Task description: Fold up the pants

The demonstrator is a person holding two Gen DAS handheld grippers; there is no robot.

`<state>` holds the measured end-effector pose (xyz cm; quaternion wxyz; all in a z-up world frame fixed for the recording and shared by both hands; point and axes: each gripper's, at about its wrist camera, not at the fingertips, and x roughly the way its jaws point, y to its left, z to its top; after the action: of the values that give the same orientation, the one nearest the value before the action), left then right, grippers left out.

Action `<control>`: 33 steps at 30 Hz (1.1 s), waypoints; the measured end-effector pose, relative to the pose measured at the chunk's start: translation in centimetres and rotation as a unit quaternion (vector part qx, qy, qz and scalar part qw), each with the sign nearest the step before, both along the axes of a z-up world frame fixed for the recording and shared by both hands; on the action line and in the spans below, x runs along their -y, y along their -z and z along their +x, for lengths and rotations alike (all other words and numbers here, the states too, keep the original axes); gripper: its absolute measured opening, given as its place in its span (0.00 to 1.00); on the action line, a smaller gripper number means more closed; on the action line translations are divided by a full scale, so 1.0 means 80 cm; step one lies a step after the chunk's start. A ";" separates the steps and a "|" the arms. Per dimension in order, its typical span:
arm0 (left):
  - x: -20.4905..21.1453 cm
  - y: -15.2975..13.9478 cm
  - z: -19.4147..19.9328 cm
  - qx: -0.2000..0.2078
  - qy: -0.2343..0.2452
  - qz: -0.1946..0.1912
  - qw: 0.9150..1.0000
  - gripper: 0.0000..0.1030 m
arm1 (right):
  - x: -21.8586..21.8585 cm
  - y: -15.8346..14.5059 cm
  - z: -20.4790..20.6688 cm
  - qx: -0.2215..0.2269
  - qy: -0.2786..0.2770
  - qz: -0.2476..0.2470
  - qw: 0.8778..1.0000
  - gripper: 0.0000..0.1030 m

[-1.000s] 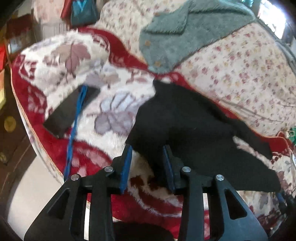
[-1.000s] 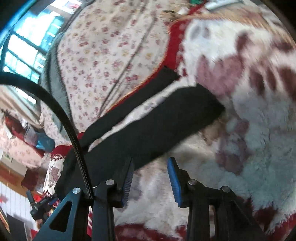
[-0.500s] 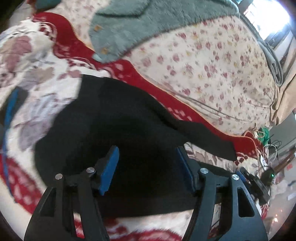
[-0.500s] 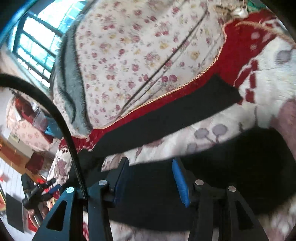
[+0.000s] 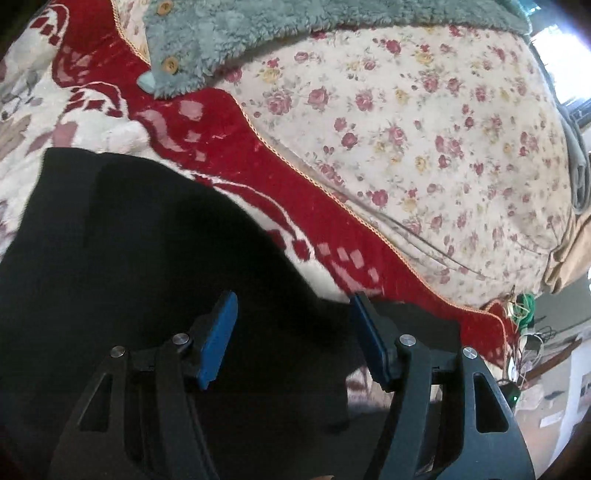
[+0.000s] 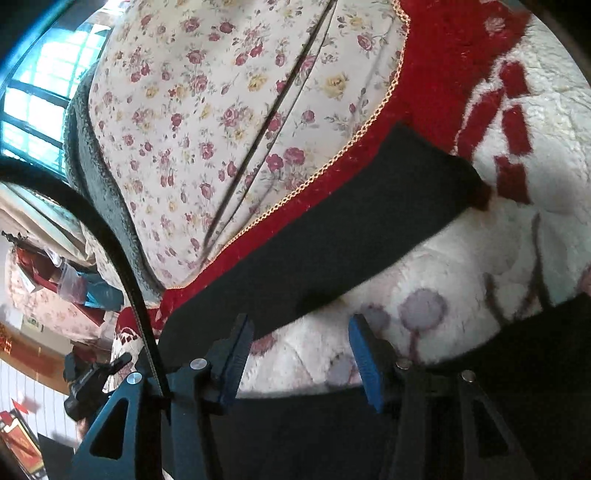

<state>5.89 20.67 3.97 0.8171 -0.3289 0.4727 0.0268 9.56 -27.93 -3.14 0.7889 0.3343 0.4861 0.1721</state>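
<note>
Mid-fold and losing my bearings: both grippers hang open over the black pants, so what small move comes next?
Probably lower the right gripper onto the far pant leg and close: that leg lies splayed apart, and the jaws, just opening, hold nothing.

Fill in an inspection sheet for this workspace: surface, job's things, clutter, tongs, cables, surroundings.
Surface: red-and-white plush blanket beside a floral quilt.
Job's things: black pants lying on the blanket; one leg stretches along its red border.
Clutter: grey fleece with buttons on the quilt.
Tongs: left tongs open over the pants; right tongs open, jaws just widened, nothing gripped.
Cables: black cable by the right tongs.
Surroundings: window, cluttered room edges.
</note>
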 end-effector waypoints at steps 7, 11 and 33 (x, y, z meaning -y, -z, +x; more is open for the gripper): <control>0.013 0.021 0.030 -0.032 0.008 0.019 0.999 0.61 | 0.019 0.009 0.015 -0.015 0.025 0.038 0.999 0.52; 0.016 0.031 0.039 -0.041 0.005 0.032 0.999 0.61 | 0.029 0.014 0.026 -0.022 0.041 0.056 0.997 0.52; -0.002 -0.051 0.003 0.078 0.004 0.062 0.995 0.07 | 0.047 -0.054 0.029 0.079 0.036 0.110 0.990 0.05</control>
<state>6.12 20.80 8.06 0.8706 -0.2767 0.4060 0.0269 11.87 -31.69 1.18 0.7889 0.4217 0.3878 0.2222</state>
